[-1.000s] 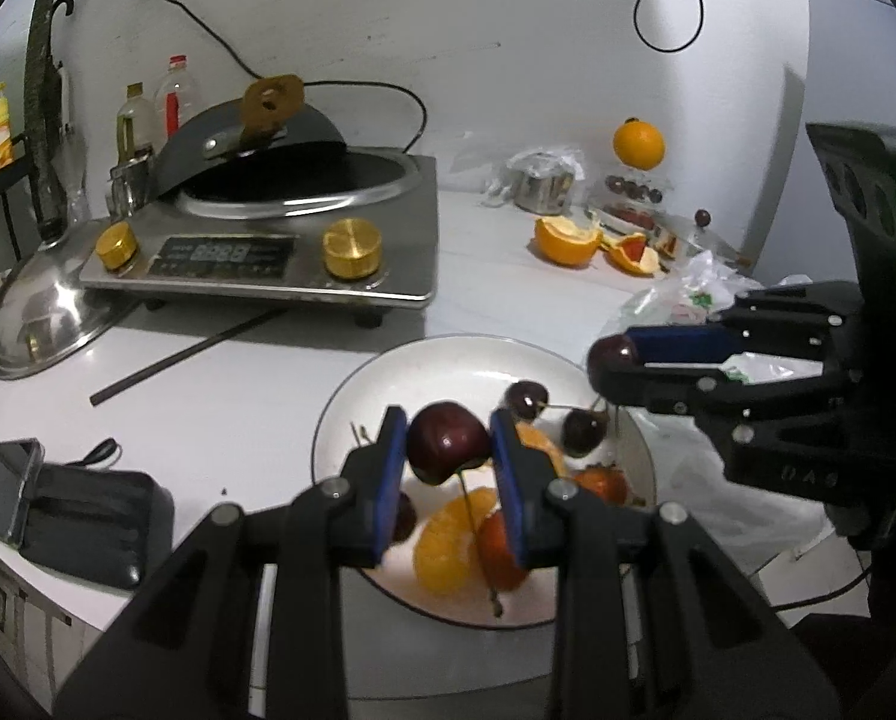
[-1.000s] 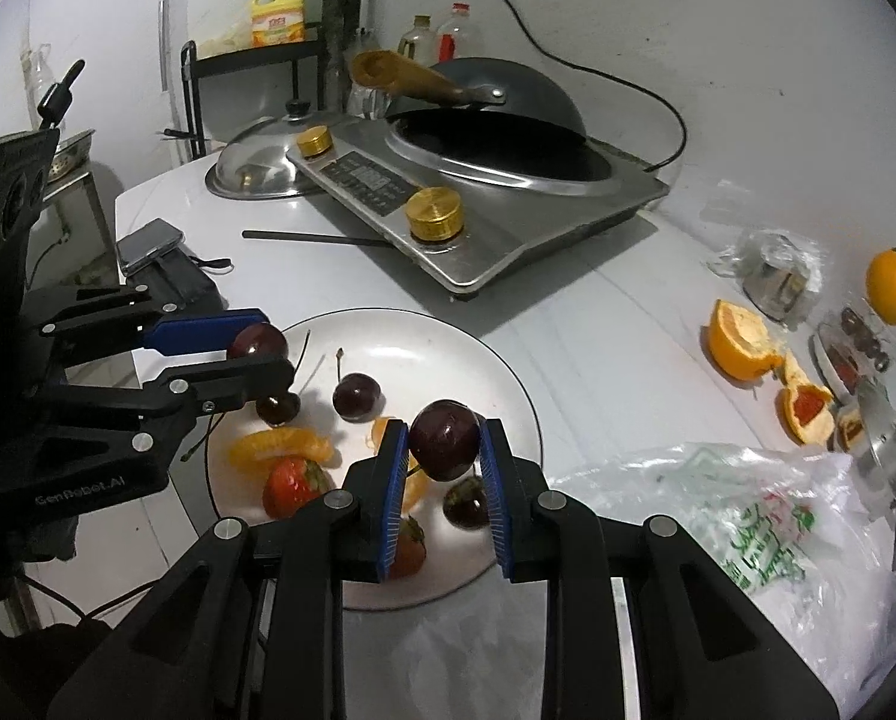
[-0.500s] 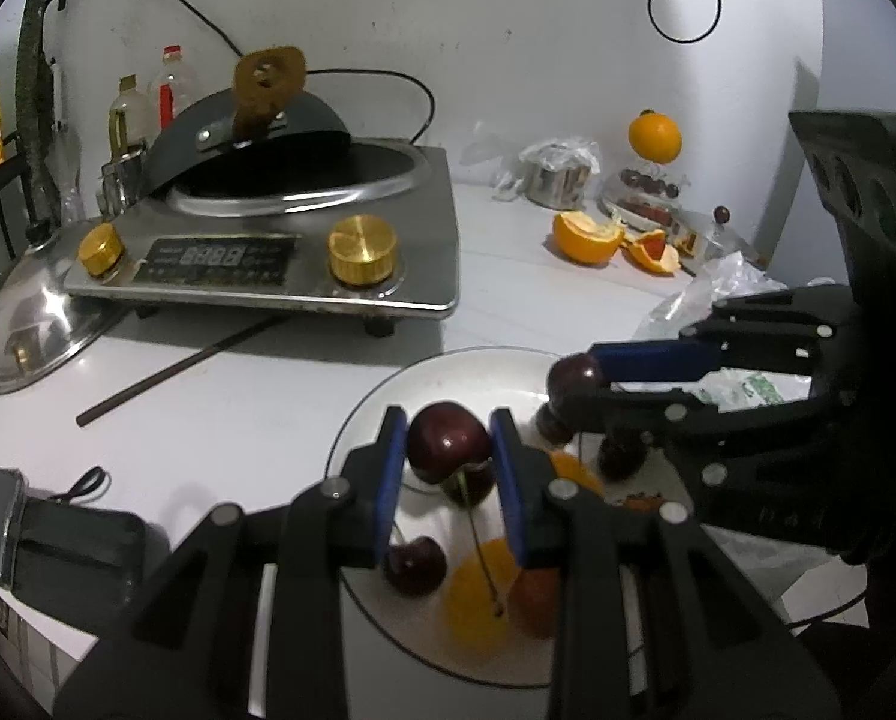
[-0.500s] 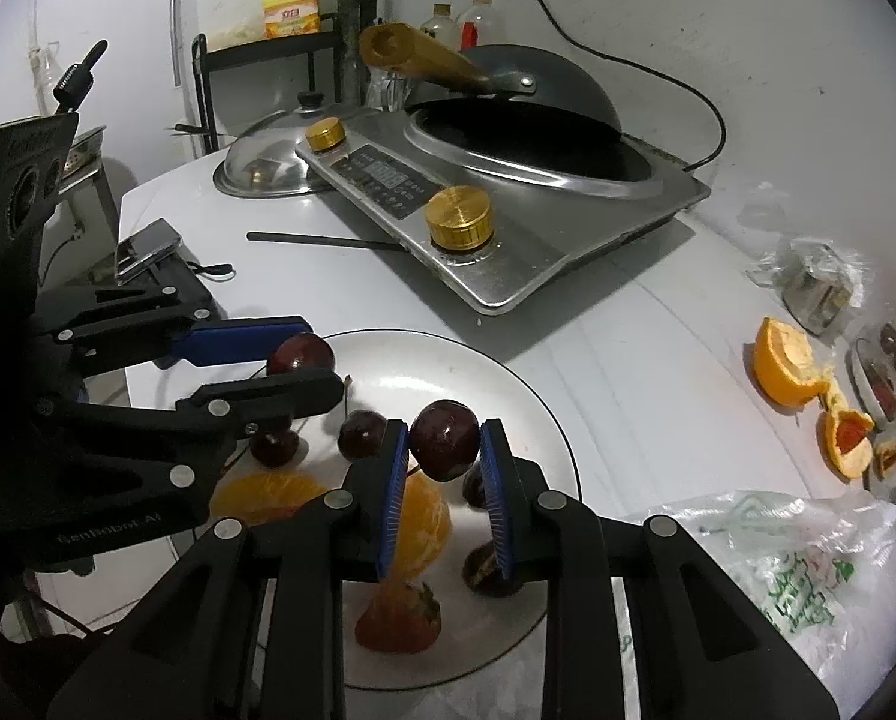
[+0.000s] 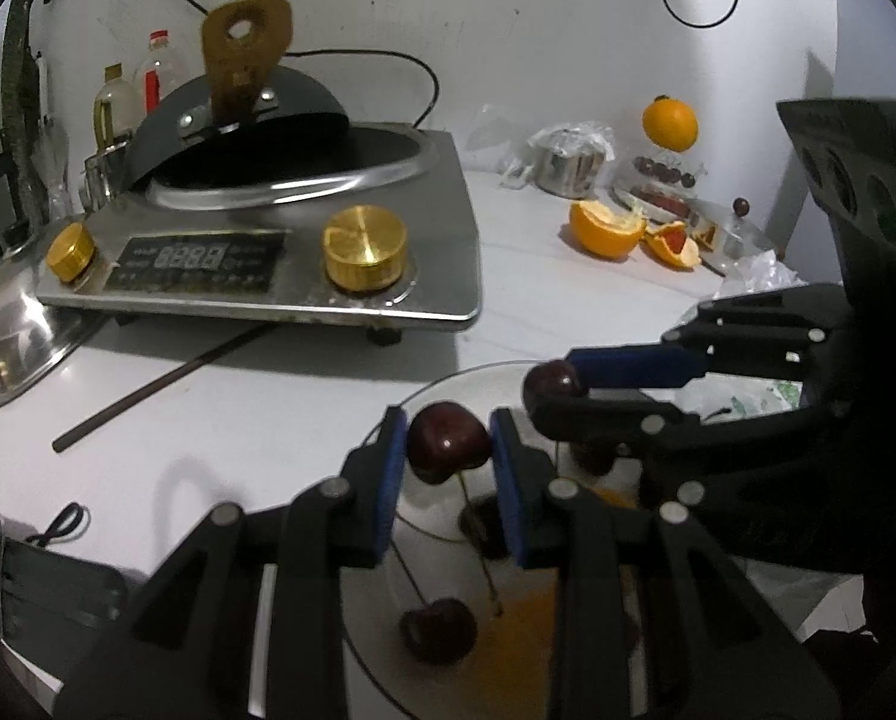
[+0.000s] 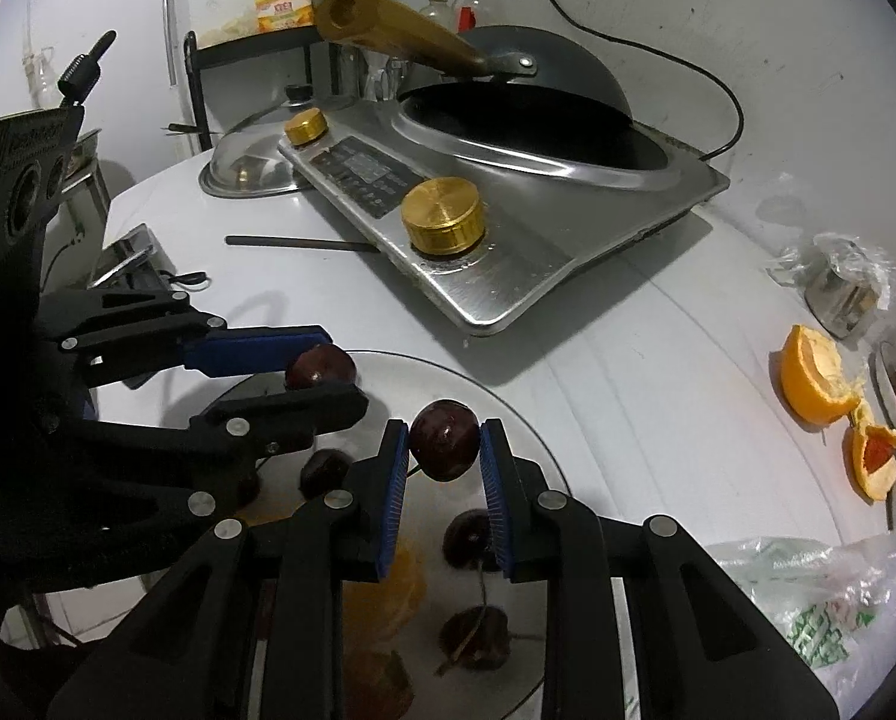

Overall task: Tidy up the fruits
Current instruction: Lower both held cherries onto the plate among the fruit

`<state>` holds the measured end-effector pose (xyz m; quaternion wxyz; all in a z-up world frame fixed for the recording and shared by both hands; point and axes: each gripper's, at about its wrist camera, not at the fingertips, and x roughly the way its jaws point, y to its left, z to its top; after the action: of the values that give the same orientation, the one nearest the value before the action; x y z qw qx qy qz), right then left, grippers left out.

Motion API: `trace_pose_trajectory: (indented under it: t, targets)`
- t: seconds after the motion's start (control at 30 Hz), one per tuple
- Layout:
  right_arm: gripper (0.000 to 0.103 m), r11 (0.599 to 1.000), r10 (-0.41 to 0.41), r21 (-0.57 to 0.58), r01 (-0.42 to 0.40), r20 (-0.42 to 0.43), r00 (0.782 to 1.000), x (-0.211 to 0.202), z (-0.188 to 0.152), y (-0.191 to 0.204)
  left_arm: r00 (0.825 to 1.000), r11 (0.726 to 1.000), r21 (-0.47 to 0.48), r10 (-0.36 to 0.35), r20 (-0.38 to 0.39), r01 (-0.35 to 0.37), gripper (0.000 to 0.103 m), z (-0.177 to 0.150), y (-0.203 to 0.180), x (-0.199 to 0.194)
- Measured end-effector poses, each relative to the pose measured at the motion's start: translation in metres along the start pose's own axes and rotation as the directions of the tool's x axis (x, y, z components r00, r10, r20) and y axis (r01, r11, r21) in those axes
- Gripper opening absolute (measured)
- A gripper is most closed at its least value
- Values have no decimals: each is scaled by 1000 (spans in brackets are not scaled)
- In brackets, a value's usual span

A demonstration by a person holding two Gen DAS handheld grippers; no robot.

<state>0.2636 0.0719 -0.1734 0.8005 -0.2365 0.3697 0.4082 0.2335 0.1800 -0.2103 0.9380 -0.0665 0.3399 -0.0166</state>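
Note:
My left gripper [image 5: 447, 445] is shut on a dark red cherry [image 5: 447, 441] with its stem hanging down, above the near left part of a white plate [image 5: 442, 396]. My right gripper [image 6: 443, 443] is shut on another dark cherry [image 6: 445, 439] above the same plate [image 6: 508, 408]. Each gripper shows in the other's view, the right one [image 5: 553, 384] and the left one [image 6: 322, 369], both just over the plate. On the plate lie loose cherries [image 5: 439, 630], orange segments [image 5: 523, 636] and a strawberry [image 6: 379, 681].
A steel induction cooker [image 5: 280, 252] with a black wok stands behind the plate. A thin dark stick [image 5: 160, 384] lies in front of it. Orange peel [image 5: 607, 231], a whole orange [image 5: 670, 123] and a plastic bag [image 6: 820, 606] are to the right. A steel lid [image 5: 4, 348] is at left.
Both grippers, each still holding its cherry, have moved forward and lower over the plate toward the cooker. The plate and fruit now sit closer beneath them.

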Motion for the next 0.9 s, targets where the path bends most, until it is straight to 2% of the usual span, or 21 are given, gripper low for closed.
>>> trace_pose_trajectory:
  t: [0.47, 0.9]
  targets:
    - [26, 1000, 10, 21, -10, -26, 1000, 24, 0, -15, 998, 1000, -5, -11, -67, 10, 29, 0, 1, 28]
    - [26, 1000, 22, 12, -21, -55, 998, 34, -3, -11, 994, 1000, -22, -23, -107, 21, 30, -7, 5, 27]
